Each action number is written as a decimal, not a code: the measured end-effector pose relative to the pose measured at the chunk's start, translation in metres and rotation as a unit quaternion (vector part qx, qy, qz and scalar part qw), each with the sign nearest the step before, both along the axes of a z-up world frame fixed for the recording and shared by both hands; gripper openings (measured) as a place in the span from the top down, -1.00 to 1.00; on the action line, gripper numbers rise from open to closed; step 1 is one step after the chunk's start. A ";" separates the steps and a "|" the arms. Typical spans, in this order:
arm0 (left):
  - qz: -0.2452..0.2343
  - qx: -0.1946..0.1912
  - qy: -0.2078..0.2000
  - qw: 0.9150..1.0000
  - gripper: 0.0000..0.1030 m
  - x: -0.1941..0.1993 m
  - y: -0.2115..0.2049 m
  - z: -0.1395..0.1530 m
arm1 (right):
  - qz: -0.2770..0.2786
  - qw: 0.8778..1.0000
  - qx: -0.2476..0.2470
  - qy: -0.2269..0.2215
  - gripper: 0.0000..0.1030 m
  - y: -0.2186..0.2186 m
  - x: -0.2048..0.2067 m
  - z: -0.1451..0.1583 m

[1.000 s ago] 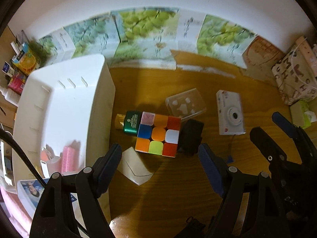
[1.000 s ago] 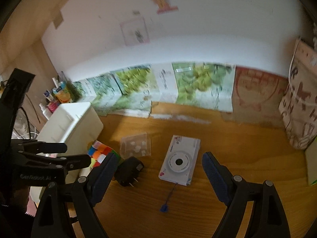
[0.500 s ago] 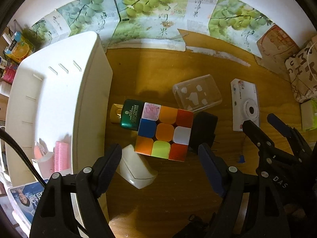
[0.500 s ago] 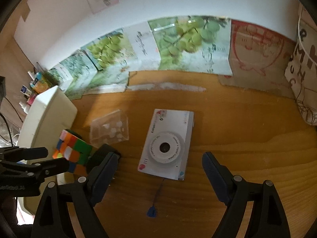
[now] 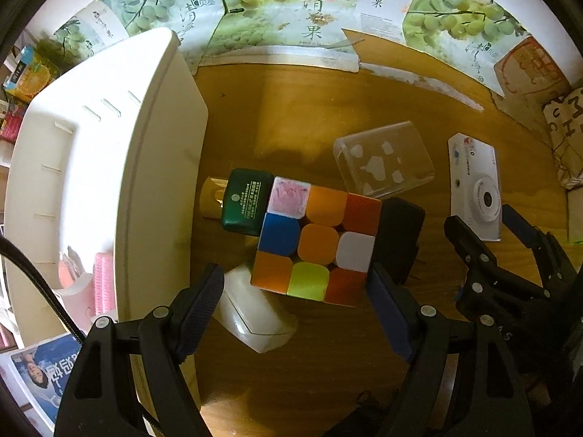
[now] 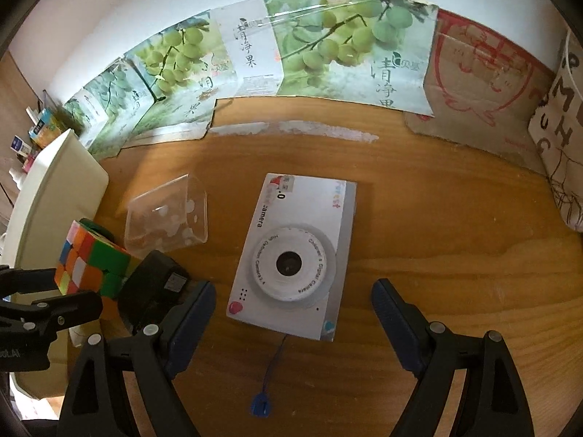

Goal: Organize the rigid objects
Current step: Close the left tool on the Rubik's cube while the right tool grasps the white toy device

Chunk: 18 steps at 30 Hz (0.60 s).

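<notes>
A multicoloured puzzle cube (image 5: 315,242) stands on the wooden table, straight ahead of my open left gripper (image 5: 295,309), whose fingers flank its near edge. A dark green box (image 5: 245,200), a white case (image 5: 255,318), a black charger (image 5: 400,238) and a clear plastic box (image 5: 382,162) lie around it. A white toy camera (image 6: 295,255) lies flat just ahead of my open right gripper (image 6: 293,322). The cube (image 6: 89,262) also shows at the left of the right wrist view.
A large white bin (image 5: 102,182) stands left of the cube and holds pink items (image 5: 102,280). Grape-printed cartons (image 6: 255,51) line the back wall. A patterned bag (image 6: 561,138) stands at the right. A blue tag on a cord (image 6: 260,406) trails from the camera.
Both grippers have moved forward and down. The cube and the camera are now closer and larger in their views. Both stay open.
</notes>
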<state>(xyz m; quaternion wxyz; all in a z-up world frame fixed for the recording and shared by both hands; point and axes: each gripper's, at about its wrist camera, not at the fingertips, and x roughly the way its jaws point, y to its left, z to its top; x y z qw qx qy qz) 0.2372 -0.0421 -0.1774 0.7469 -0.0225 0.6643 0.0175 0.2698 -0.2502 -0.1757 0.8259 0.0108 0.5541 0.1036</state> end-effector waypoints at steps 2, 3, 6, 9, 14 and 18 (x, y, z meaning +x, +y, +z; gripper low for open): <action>-0.003 0.000 -0.001 1.000 -0.59 0.003 -0.002 0.000 | 0.004 1.000 -0.011 -0.005 -0.70 0.003 0.000 0.000; -0.004 0.002 0.000 1.000 -0.59 0.005 -0.003 -0.001 | 0.007 1.000 -0.020 -0.007 -0.70 0.005 0.001 0.000; -0.009 -0.001 0.009 1.000 -0.51 0.007 -0.005 -0.006 | 0.013 0.999 -0.043 -0.020 -0.70 0.010 0.001 -0.002; -0.003 0.001 0.018 1.000 -0.36 0.009 -0.005 -0.013 | 0.022 0.997 -0.065 -0.030 -0.69 0.015 0.002 -0.003; -0.004 -0.002 0.016 1.000 -0.33 0.013 -0.005 -0.012 | 0.036 0.996 -0.057 -0.050 -0.33 0.017 0.002 0.001; -0.008 -0.001 0.010 1.000 -0.20 0.011 -0.007 -0.011 | 0.038 0.997 -0.056 -0.048 -0.31 0.017 0.003 0.002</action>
